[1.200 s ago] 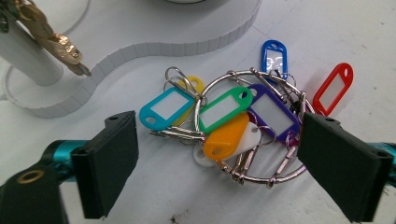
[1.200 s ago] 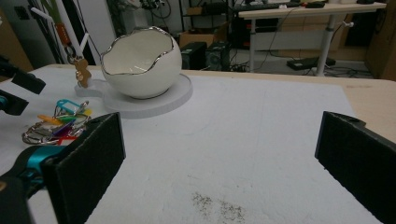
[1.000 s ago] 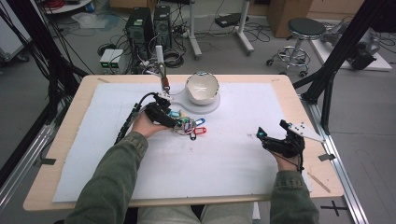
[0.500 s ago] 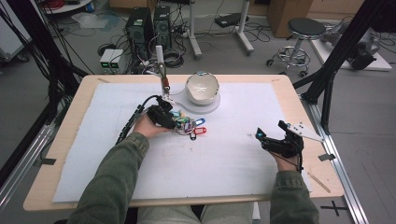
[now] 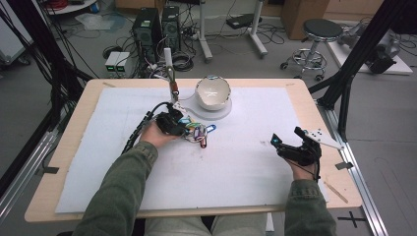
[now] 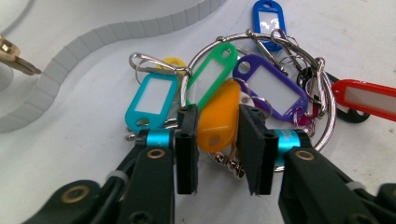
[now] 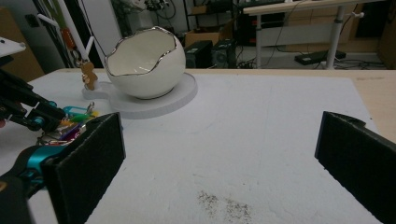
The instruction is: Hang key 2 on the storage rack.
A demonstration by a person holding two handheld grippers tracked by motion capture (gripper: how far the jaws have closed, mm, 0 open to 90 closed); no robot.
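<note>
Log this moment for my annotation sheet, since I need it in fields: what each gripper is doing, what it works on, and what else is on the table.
left gripper: fingers either side of the orange tag, a gap visible on each side
worked on: bunch of key tags on a metal ring, lying on the white mat
right gripper: wide open, holding nothing, apart from the bunch
also on table: egg-shaped white bowl on a round grey base
</note>
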